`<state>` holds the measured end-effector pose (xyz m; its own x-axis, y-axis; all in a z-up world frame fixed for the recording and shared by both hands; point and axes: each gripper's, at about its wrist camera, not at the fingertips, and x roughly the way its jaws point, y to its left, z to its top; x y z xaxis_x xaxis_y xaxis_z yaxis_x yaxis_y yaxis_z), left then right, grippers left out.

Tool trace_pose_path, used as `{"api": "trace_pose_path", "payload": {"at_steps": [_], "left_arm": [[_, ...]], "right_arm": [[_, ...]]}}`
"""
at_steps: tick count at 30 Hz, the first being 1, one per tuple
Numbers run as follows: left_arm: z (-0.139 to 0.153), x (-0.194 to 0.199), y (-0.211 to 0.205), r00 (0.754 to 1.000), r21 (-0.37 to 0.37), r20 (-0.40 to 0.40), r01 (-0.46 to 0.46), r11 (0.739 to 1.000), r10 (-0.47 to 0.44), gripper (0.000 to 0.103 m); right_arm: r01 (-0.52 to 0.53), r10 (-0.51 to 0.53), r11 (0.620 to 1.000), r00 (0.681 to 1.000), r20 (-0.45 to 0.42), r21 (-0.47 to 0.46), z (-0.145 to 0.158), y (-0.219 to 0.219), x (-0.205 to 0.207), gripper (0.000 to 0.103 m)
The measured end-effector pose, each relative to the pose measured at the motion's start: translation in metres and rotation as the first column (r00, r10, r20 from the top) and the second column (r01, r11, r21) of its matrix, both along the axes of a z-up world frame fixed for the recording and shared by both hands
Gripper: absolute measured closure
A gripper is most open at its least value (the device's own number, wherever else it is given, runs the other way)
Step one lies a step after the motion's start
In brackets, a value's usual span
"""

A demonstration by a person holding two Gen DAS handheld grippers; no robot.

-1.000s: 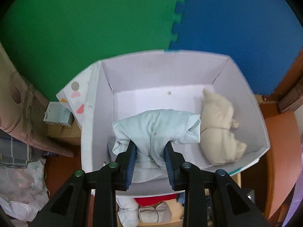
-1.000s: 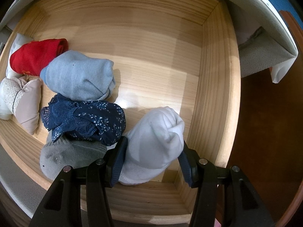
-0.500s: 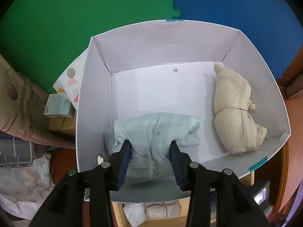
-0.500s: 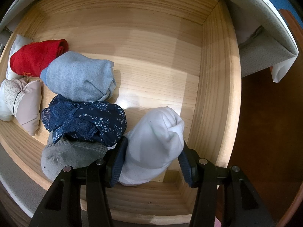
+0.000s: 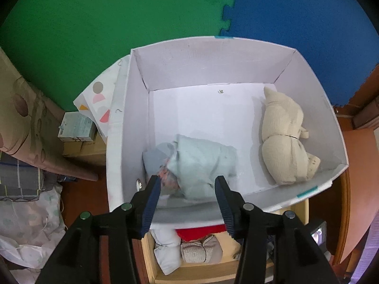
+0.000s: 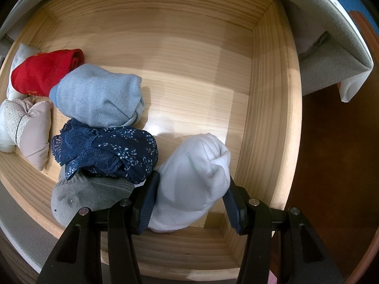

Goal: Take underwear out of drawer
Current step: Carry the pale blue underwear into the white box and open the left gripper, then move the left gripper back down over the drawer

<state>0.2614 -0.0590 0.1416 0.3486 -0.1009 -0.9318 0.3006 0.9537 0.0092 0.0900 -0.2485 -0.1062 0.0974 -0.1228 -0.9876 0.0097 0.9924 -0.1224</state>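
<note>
Beyond my left claw I see a green foam mat (image 5: 99,23) joined to a blue foam mat (image 5: 296,16) by puzzle teeth. Off to its left sit a small pale carton (image 5: 77,127) on brown boxes, a patterned curtain (image 5: 21,116) and folded grey checked cloth (image 5: 19,179)

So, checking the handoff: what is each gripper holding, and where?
Right gripper pinches the white bundle at its near end; left gripper holds nothing.

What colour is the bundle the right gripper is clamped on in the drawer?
White: the bundle shows best in the right wrist view, between the right gripper pads.
</note>
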Motion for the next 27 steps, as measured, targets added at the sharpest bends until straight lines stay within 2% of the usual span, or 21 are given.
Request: {"api": "trace_pose_path", "payload": {"at_steps": [9,14,19,27], "left_arm": [[0.023,-0.042,0.026,0.999,-0.014,0.046,0.009,1.000,-0.009,0.054],[0.023,-0.075,0.045,0.998,-0.027,0.063,0.006,1.000,-0.004,0.054],[0.003,-0.108,0.060,0.998,0.003,0.063,0.003,1.000,-0.003,0.054],[-0.068,-0.147,0.074,0.999,0.000,0.004,-0.034,0.999,0.034,0.054]], "right_arm": [[0.005,-0.005,1.000,1.000,-0.006,-0.003,0.000,0.000,0.002,0.054],[0.005,-0.005,1.000,1.000,-0.008,-0.003,0.000,0.001,0.003,0.053],[0.003,-0.003,1.000,1.000,-0.009,-0.004,0.000,0.000,0.003,0.053],[-0.004,0.004,1.000,1.000,-0.013,-0.005,0.001,0.000,0.003,0.053]]}}
